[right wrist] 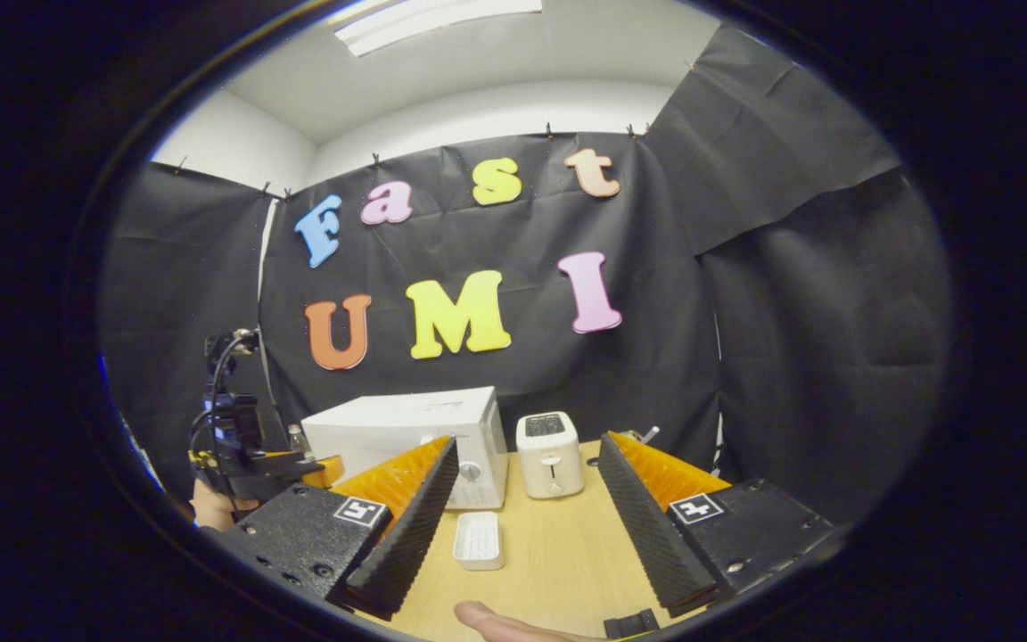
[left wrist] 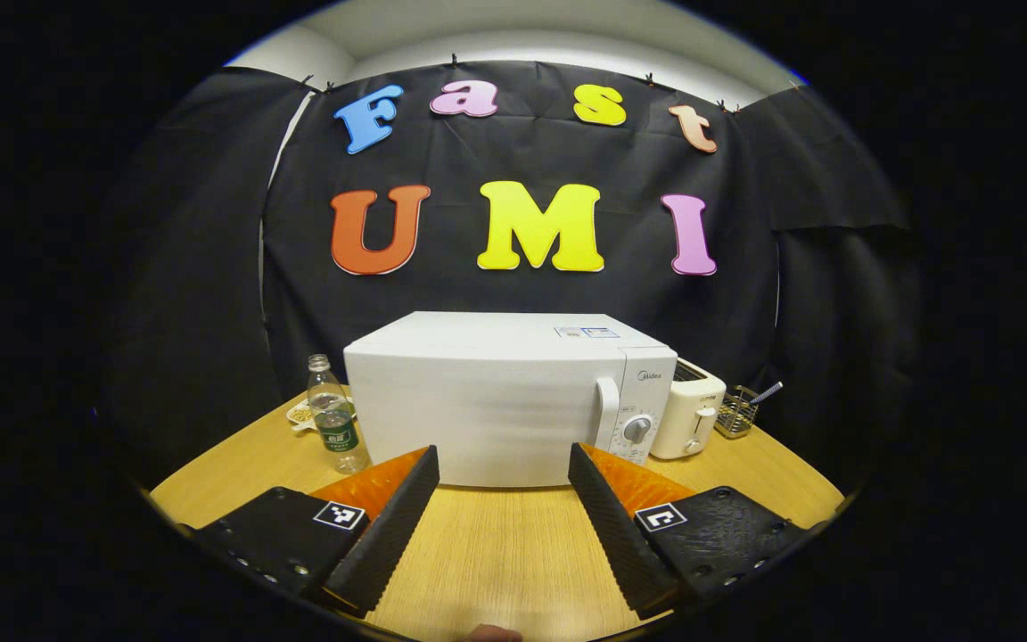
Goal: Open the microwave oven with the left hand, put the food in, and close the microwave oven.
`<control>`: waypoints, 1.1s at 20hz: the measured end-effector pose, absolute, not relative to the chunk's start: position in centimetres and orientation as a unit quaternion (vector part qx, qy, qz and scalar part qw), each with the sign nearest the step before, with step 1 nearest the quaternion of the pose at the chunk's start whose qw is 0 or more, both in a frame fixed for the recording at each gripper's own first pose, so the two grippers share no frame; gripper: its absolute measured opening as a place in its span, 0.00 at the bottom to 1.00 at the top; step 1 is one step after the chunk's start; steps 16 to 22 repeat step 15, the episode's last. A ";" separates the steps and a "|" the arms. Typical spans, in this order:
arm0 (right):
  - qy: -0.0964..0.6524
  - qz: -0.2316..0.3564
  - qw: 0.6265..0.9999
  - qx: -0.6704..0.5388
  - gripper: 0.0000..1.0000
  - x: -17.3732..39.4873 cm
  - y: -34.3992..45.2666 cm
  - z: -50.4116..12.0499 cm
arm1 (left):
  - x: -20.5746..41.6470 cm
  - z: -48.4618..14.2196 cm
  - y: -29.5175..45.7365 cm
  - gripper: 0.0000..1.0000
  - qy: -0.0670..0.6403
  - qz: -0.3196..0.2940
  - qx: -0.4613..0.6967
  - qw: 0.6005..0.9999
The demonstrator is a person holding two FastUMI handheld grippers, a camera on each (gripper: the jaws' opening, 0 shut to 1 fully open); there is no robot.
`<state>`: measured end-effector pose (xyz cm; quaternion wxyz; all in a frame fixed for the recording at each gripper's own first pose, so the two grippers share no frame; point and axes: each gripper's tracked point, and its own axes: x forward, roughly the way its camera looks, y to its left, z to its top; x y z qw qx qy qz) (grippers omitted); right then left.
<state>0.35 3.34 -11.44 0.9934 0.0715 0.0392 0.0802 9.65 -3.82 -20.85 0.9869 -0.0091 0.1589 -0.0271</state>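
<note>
Facing closed microwave [left wrist: 496,397], both grippers [left wrist: 503,499] [right wrist: 527,508] wide, empty; white tray [right wrist: 479,539] contents unclear.

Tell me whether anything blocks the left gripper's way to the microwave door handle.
Nothing visible does. The left gripper is open and faces the microwave; only bare table lies before the handle. The bottle stands off to the side.

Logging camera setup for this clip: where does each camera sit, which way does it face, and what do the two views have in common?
Left gripper view: rides the left gripper, low over the table, facing the closed microwave; its own open fingers show.
Right gripper view: rides the right gripper, farther right, facing the toaster and white tray; own fingers, a fingertip.
Shared: microwave, toaster, table.
</note>
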 end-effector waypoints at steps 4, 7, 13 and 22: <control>0.031 0.058 0.996 0.054 1.00 -1.3 2.9 -10.0 | 5.6 -17.3 -2.6 0.94 0.143 -0.025 0.001 0.989; 0.034 0.045 0.998 0.037 1.00 -2.1 2.8 -9.4 | 3.3 -14.3 -1.7 0.94 0.132 -0.019 0.000 0.991; 0.020 0.058 0.998 0.016 1.00 -2.9 4.5 -7.3 | -1.0 -8.8 0.7 0.94 0.076 0.008 0.006 0.997; 0.011 0.060 0.998 0.014 1.00 -3.3 4.8 -6.7 | -2.7 -7.5 0.4 0.94 0.060 0.003 0.007 0.998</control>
